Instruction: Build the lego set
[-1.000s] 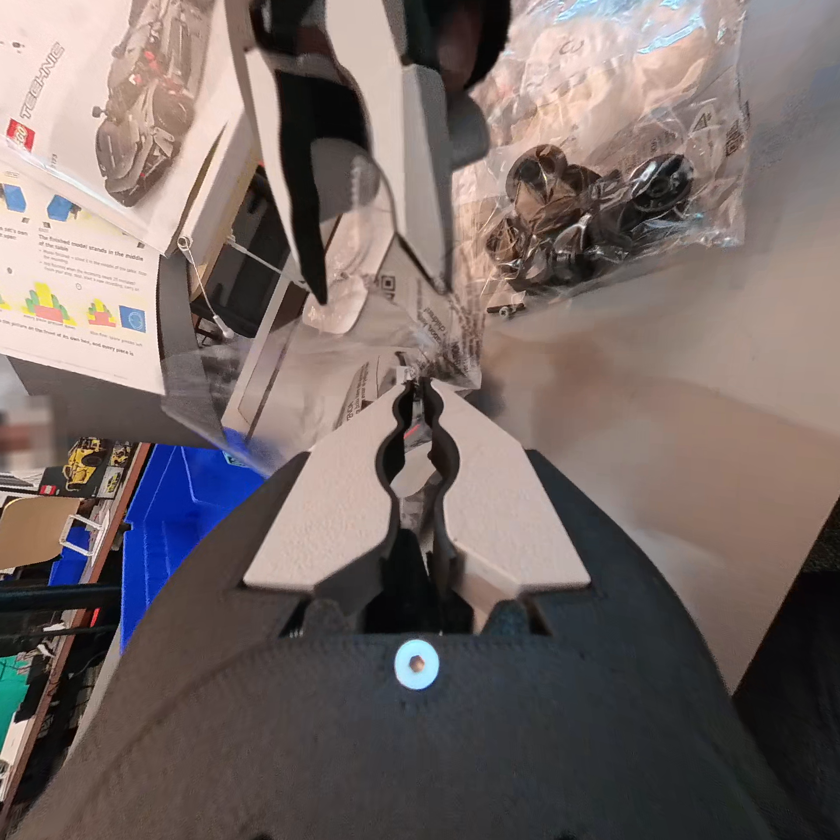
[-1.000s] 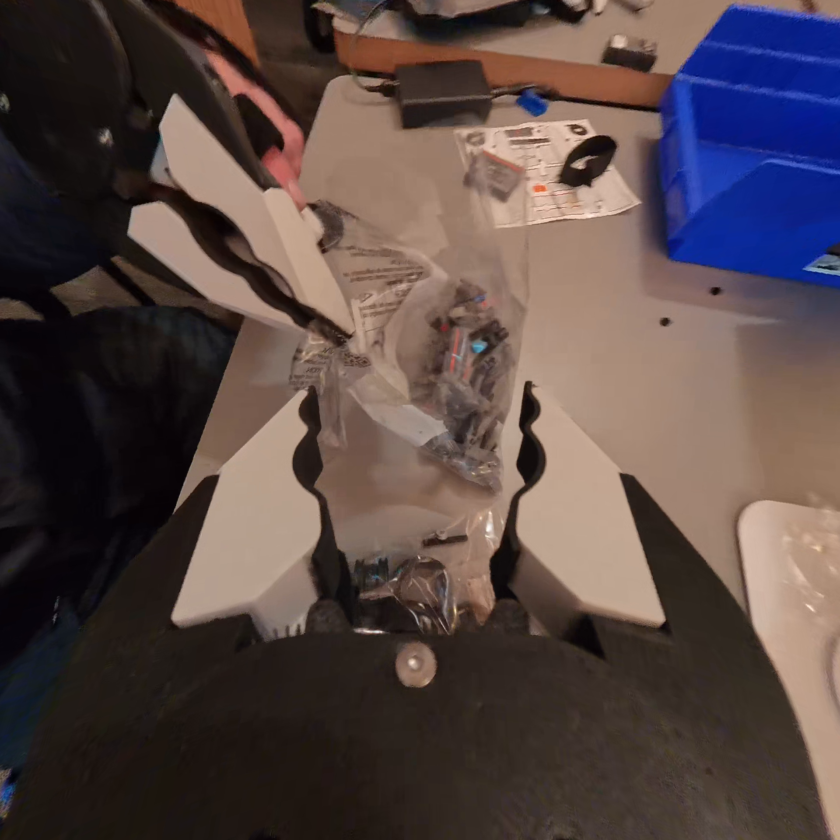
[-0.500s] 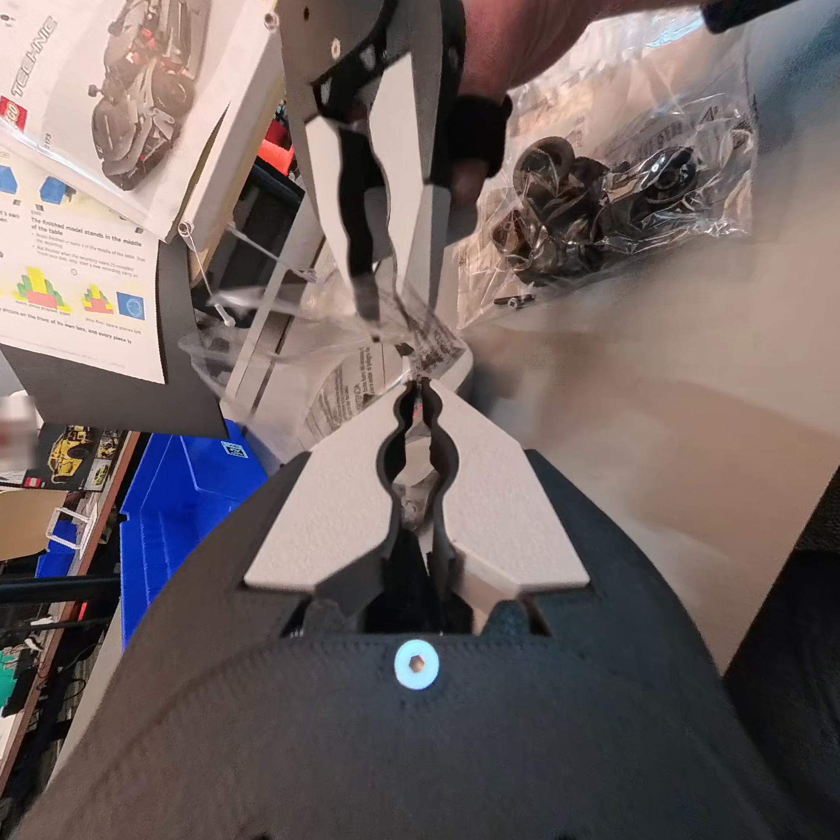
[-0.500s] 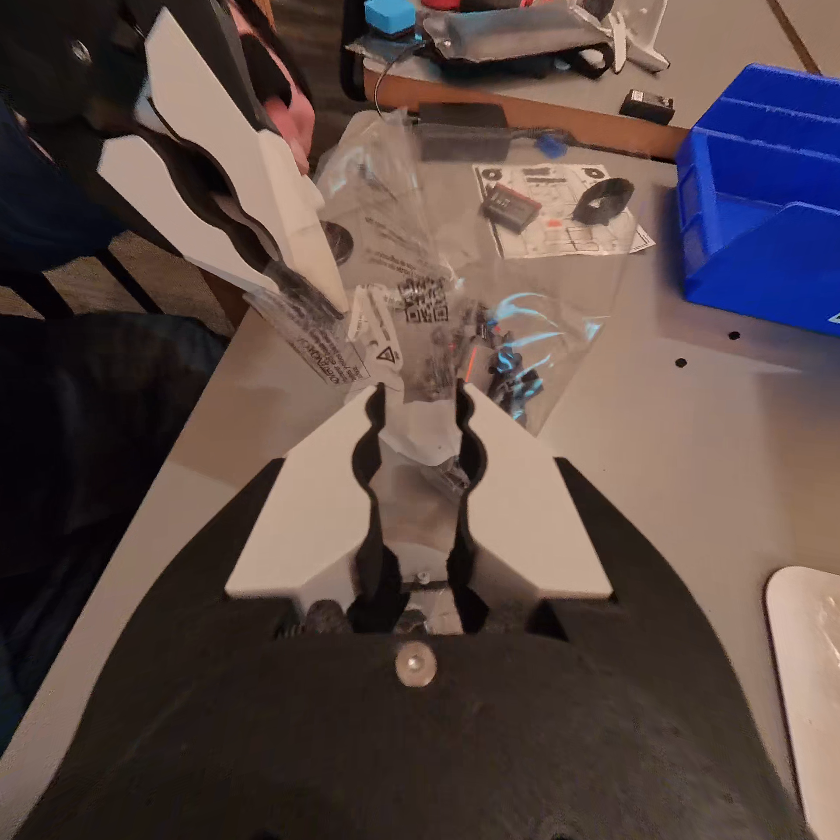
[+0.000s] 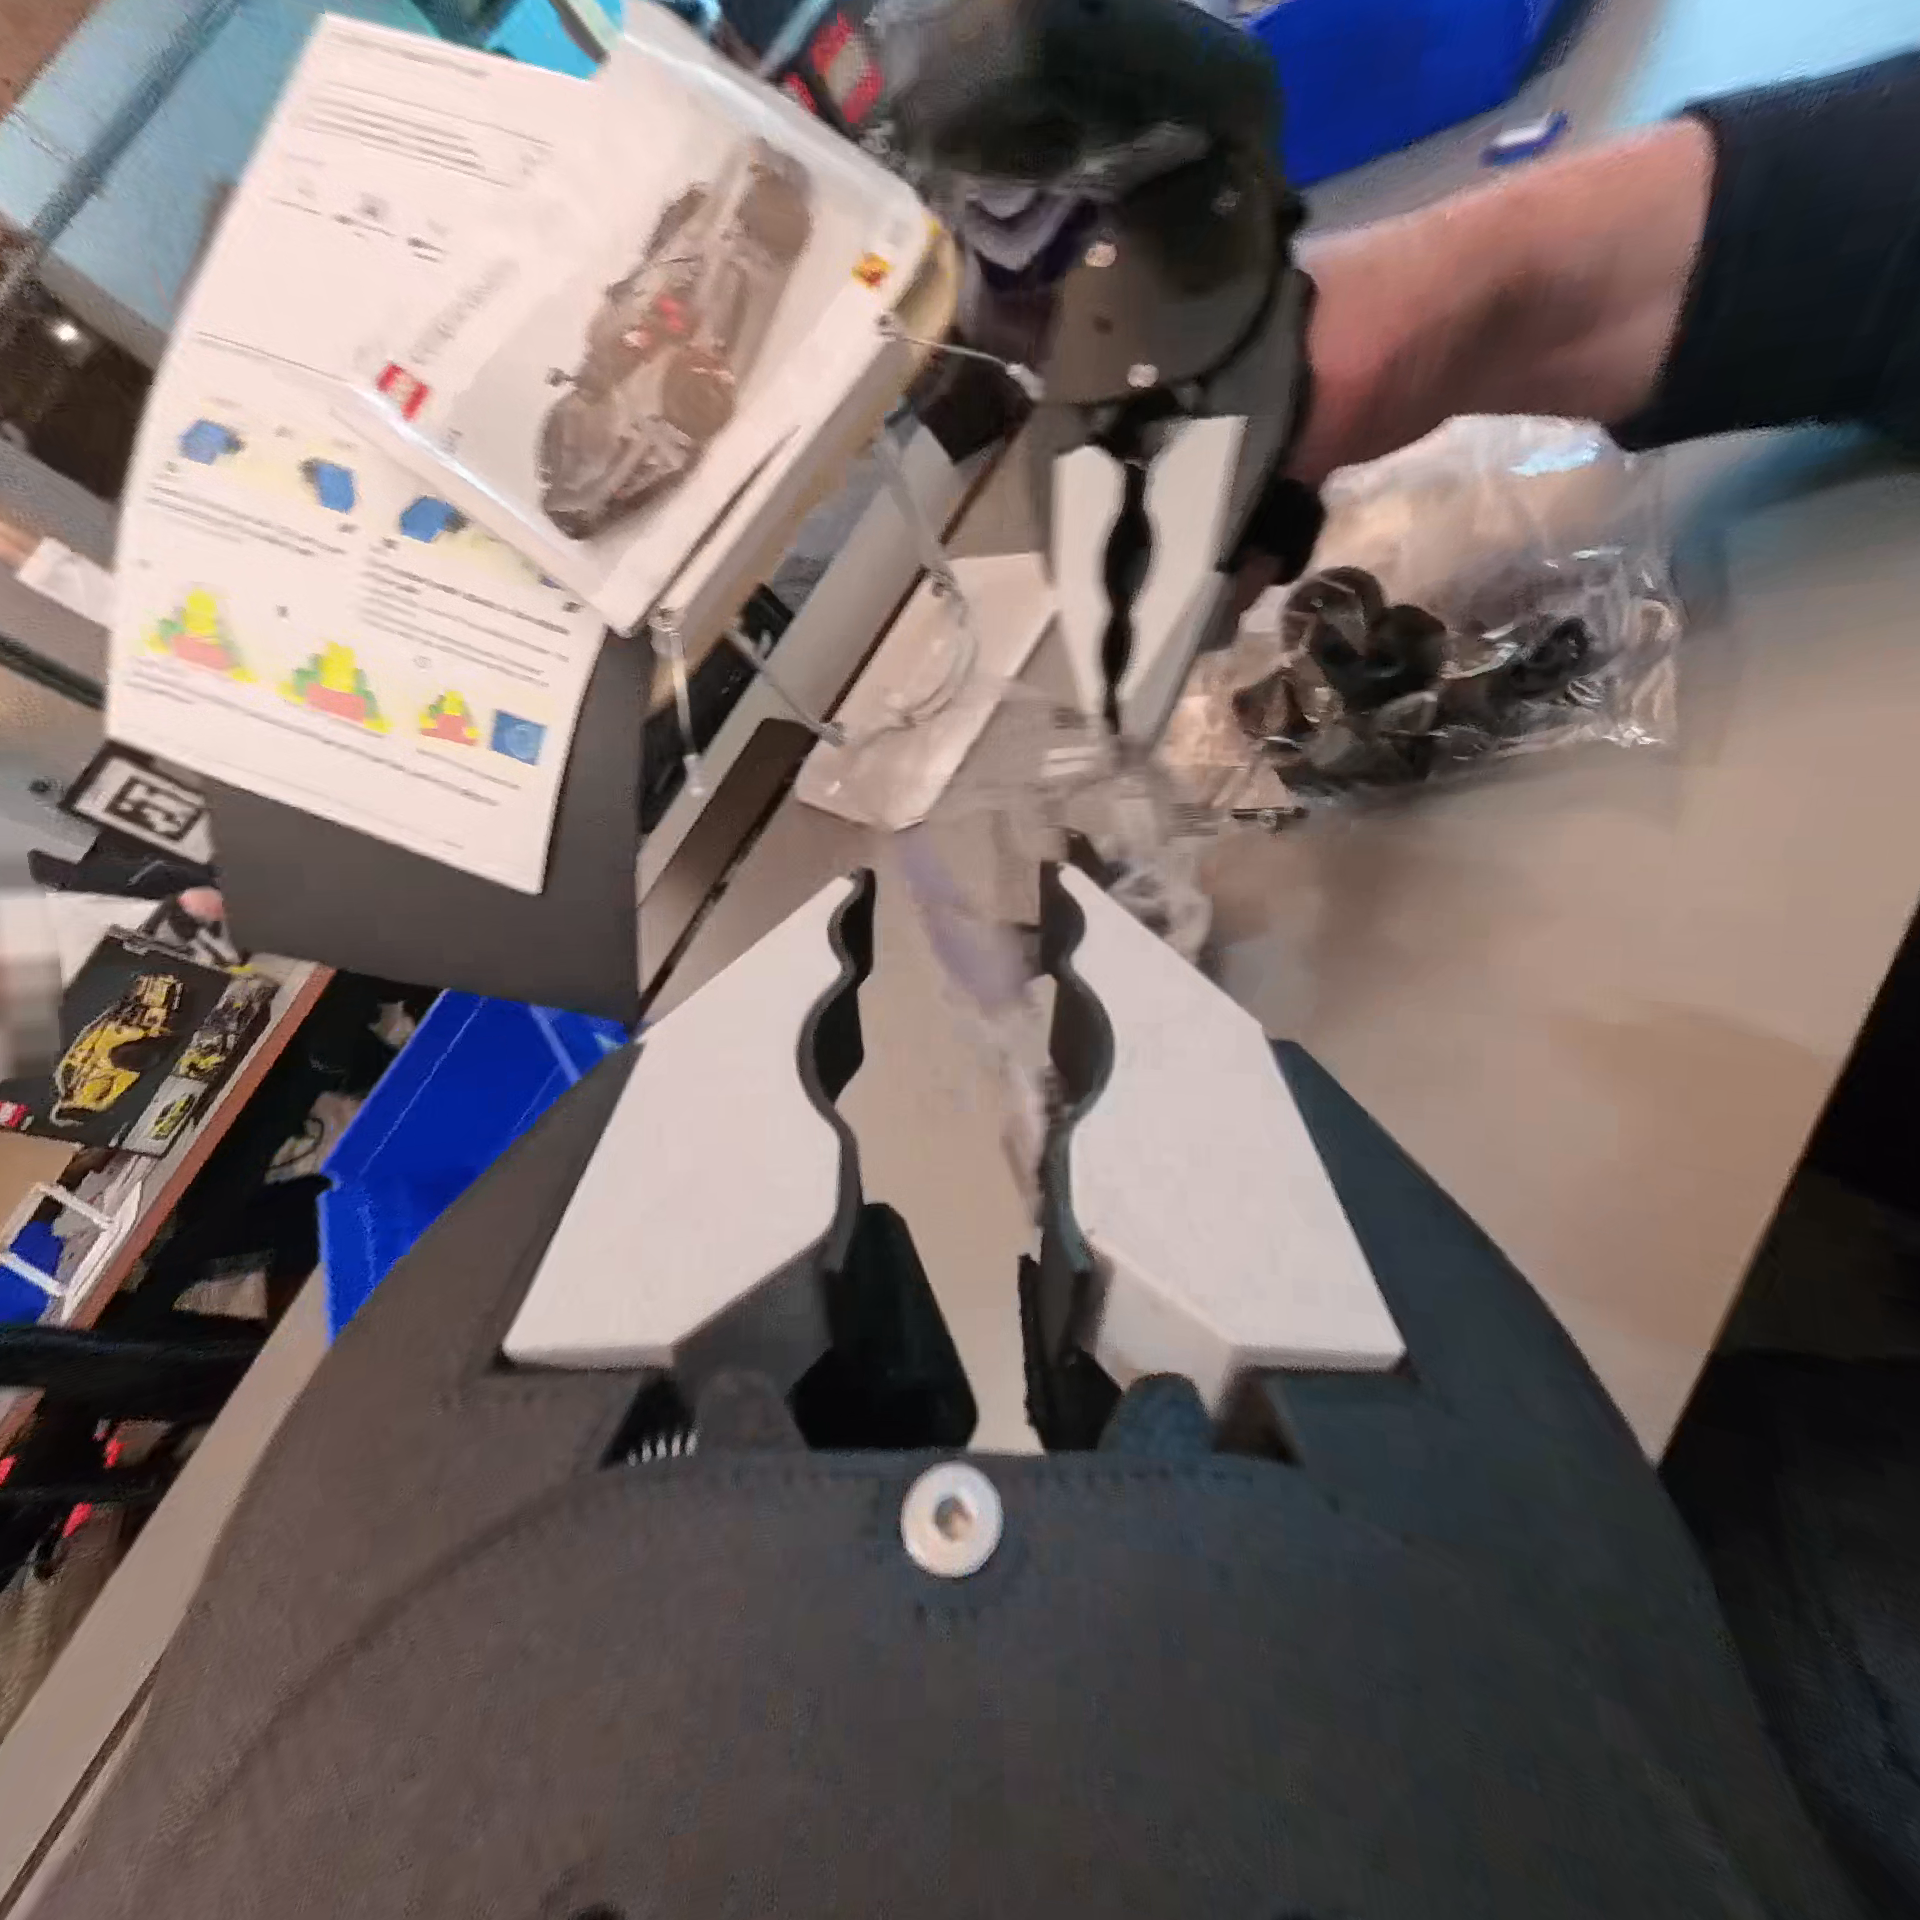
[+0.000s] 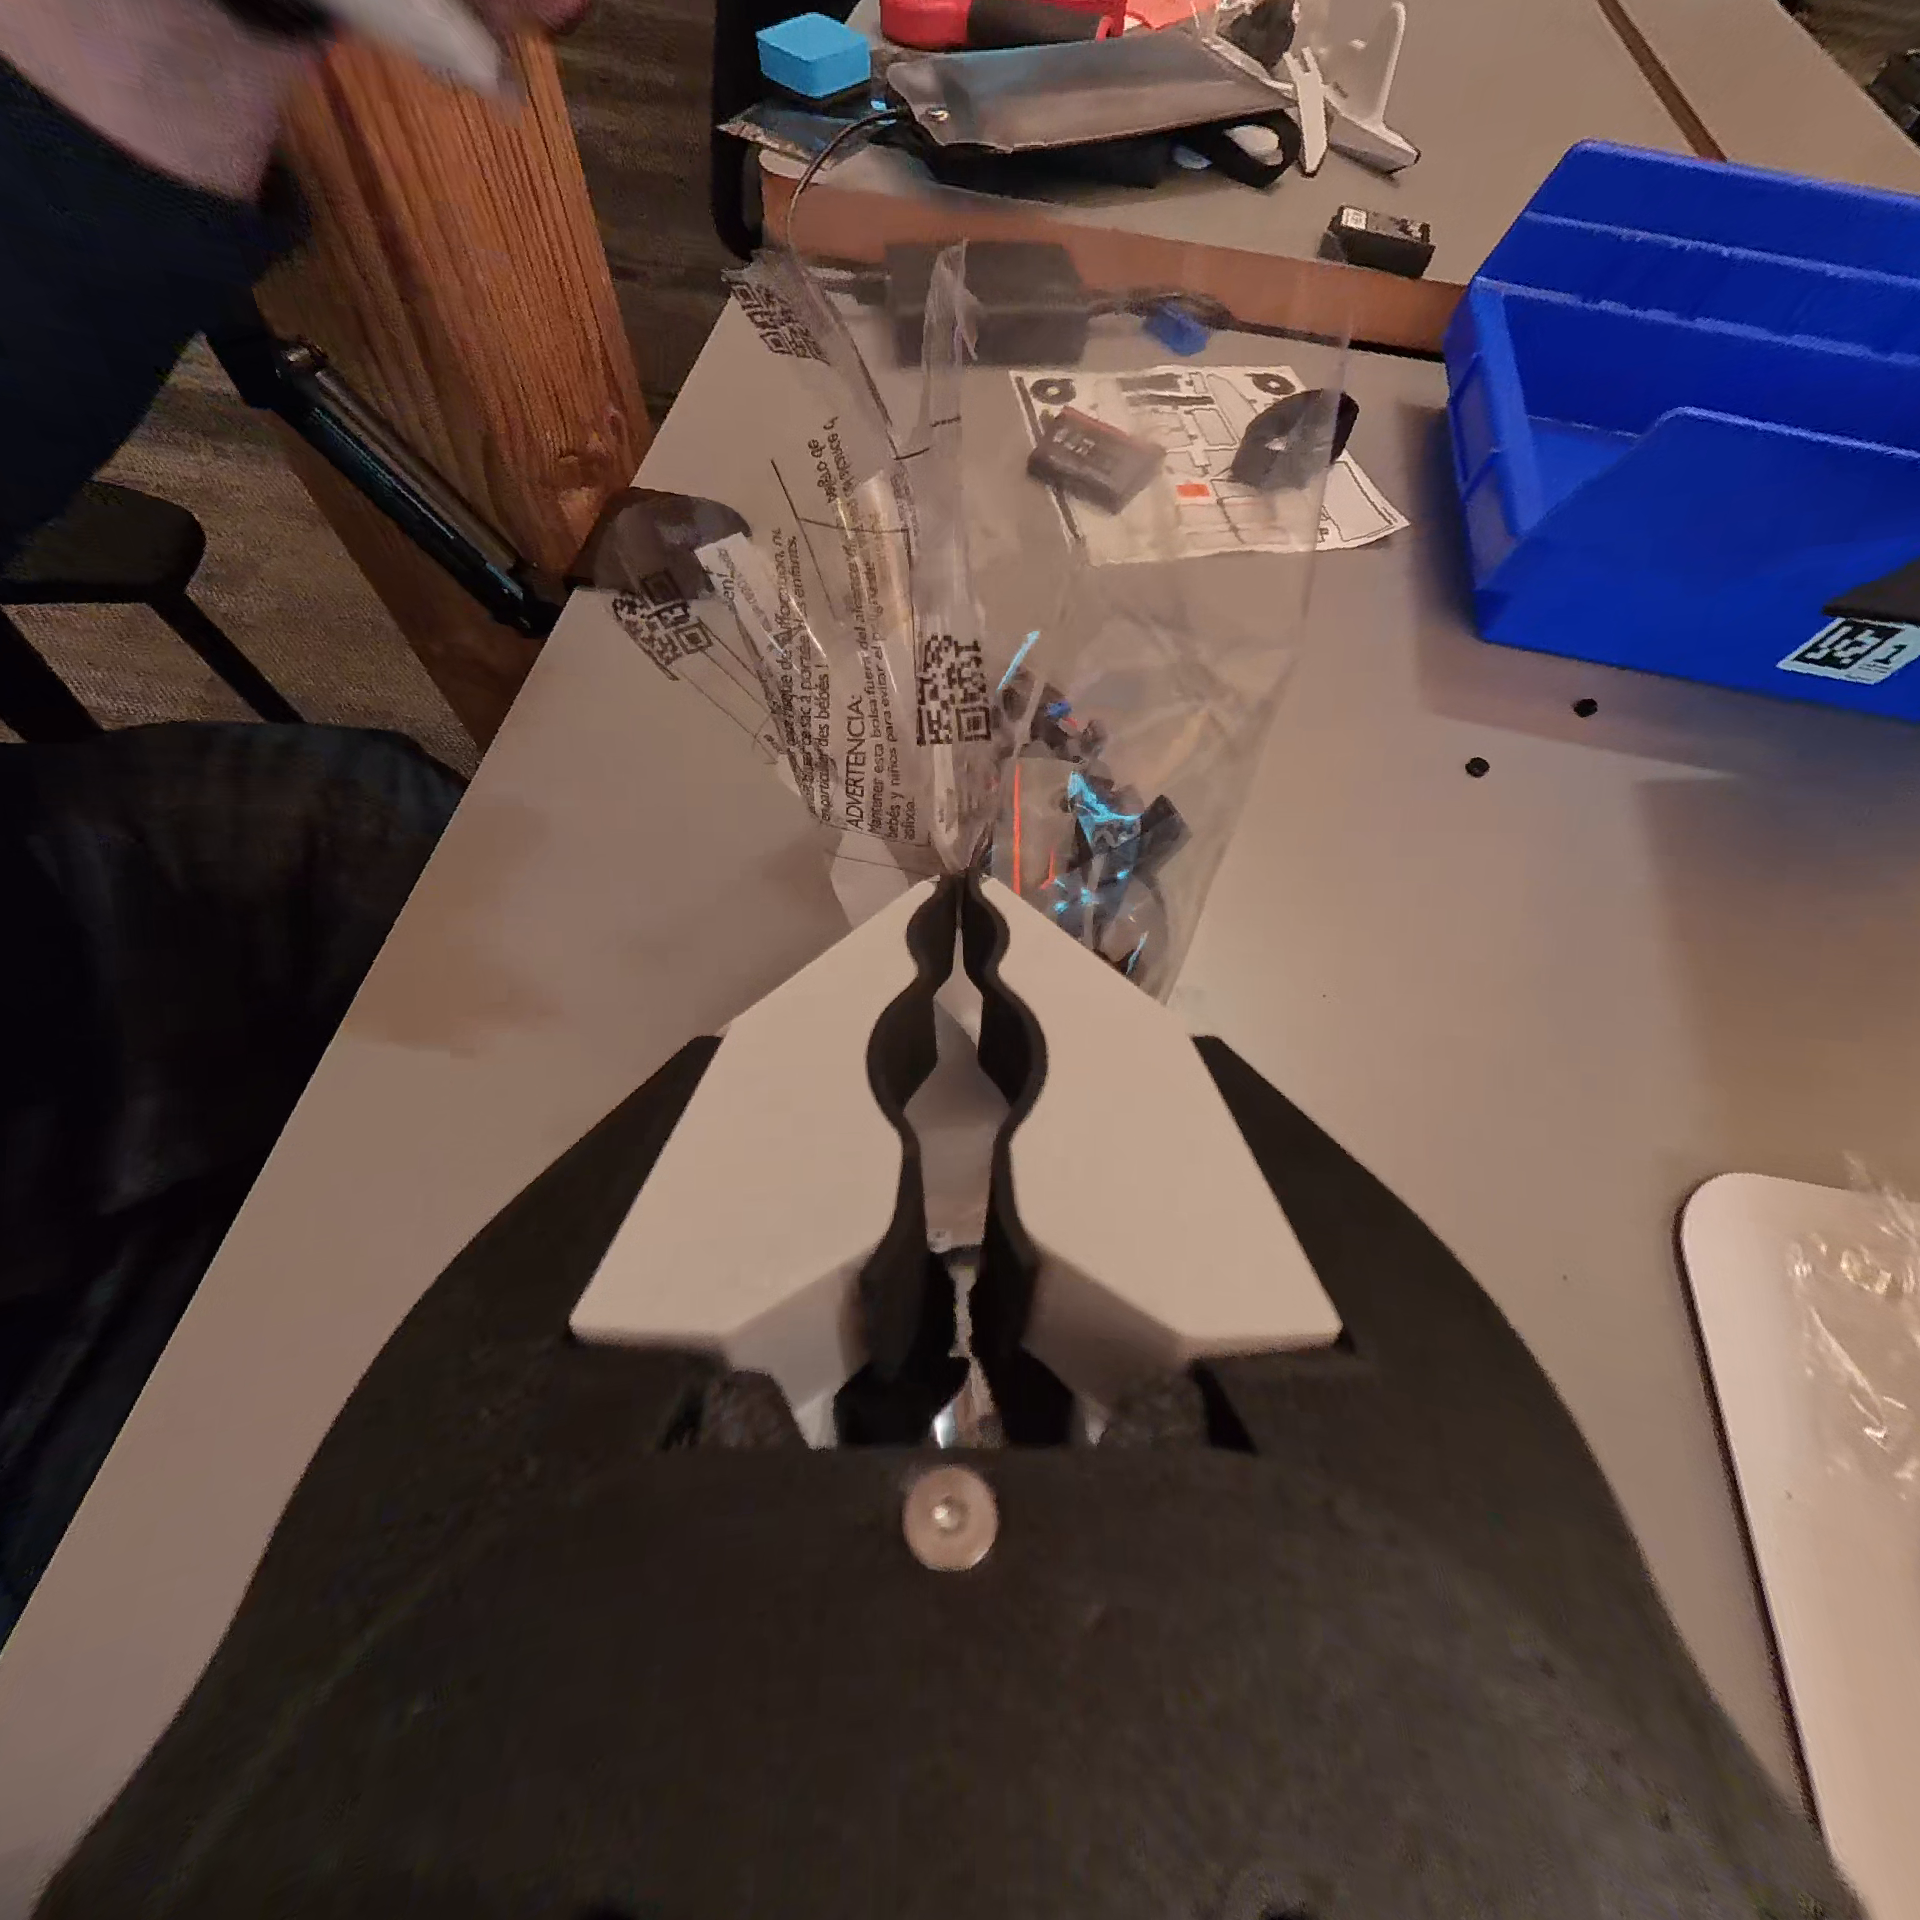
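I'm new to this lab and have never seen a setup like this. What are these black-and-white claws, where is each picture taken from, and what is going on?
There is no robot here: a person holds a hand-operated gripper in each hand, and a camera on each looks forward along its two white fingers. The left wrist view shows the left gripper with its fingers apart, and farther off the person's hand holding the other gripper. The right wrist view shows the right gripper with its fingers shut, pinching a clear bag of small Lego pieces above the grey table. On or by the table are a blue bin, a printed sheet, a propped-up instruction booklet and a second bag of dark wheels.
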`<state>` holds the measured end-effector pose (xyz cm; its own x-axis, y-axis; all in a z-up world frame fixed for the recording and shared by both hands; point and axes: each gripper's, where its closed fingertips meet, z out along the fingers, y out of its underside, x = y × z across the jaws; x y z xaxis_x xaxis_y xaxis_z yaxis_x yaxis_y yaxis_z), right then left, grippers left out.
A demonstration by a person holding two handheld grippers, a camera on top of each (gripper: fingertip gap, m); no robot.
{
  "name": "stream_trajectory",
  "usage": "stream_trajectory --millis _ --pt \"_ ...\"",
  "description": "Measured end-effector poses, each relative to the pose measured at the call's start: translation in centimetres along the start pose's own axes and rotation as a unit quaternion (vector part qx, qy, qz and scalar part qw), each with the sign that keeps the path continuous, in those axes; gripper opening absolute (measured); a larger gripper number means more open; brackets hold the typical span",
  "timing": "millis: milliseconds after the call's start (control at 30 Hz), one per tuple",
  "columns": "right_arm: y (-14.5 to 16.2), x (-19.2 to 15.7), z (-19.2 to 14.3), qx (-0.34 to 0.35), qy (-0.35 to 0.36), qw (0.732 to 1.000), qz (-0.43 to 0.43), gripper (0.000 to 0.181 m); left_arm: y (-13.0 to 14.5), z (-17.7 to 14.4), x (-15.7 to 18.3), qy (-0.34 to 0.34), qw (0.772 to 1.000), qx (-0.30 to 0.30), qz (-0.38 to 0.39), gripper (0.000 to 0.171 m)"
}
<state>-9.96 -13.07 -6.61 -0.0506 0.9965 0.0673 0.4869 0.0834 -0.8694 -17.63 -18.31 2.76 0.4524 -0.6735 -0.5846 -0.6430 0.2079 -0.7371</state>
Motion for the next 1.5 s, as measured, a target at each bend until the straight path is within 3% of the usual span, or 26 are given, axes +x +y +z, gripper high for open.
stream_trajectory --millis 100,200,300,433,500,633,700,800,867,1000,1067,1200,1367,1500 --pt "0.4 0.0 -0.6 -0.004 0.0 1.0 0.001 0.0 2.5 0.9 -5.3 -0.03 0.997 -0.065 -0.029 0.032" --pt "0.9 -0.1 -1.1 -0.006 -0.007 1.0 0.005 0.0 7.0 5.3 -8.4 0.0 0.989 -0.131 -0.065 0.041" --pt "1.2 -0.1 -1.4 -0.004 -0.008 1.0 0.003 0.0 11.3 11.0 -9.2 0.055 0.977 -0.163 -0.123 0.046" --pt "1.2 0.0 -1.4 0.005 -0.009 1.0 0.008 0.0 15.5 17.0 -10.3 0.07 0.964 -0.192 -0.171 0.046" --pt "1.2 0.1 -1.5 0.008 -0.009 1.0 0.009 0.0 17.7 18.9 -11.3 0.057 0.958 -0.238 -0.148 0.04" --pt "1.2 0.3 -1.6 0.014 -0.009 1.0 0.012 0.0 22.4 20.6 -13.4 0.058 0.933 -0.355 -0.002 0.029" --pt "1.3 0.2 -1.5 0.014 -0.011 1.0 0.011 0.0 23.4 20.9 -13.5 0.101 0.92 -0.378 0.033 0.015" --pt "1.3 0.2 -1.6 0.008 -0.008 1.0 0.005 0.0 23.9 21.9 -13.6 0.137 0.913 -0.383 0.037 0.016" --pt "1.2 0.2 -1.6 0.007 -0.007 1.0 0.003 0.0 24.7 22.1 -13.5 0.157 0.898 -0.41 0.037 0.026" --pt "1.2 0.2 -1.7 0.01 -0.008 1.0 0.004 0.0 25.4 22.3 -13.0 0.182 0.88 -0.436 0.059 0.024" --pt "1.1 0.2 -1.7 0.01 -0.008 1.0 0.004 0.0 25.7 22.5 -13.2 0.184 0.875 -0.438 0.09 0.021" --pt "1.1 0.2 -1.7 0.01 -0.009 1.0 0.003 0.0 26.7 22.7 -13.0 0.196 0.871 -0.434 0.118 0.037" --pt "1.0 0.0 -1.6 0.01 -0.012 1.0 0.0 0.0 27.2 22.5 -13.3 0.208 0.863 -0.438 0.143 0.031" --pt "1.0 -0.1 -1.5 0.011 -0.015 1.0 0.0 0.0 27.5 22.5 -13.2 0.234 0.857 -0.443 0.121 0.023"
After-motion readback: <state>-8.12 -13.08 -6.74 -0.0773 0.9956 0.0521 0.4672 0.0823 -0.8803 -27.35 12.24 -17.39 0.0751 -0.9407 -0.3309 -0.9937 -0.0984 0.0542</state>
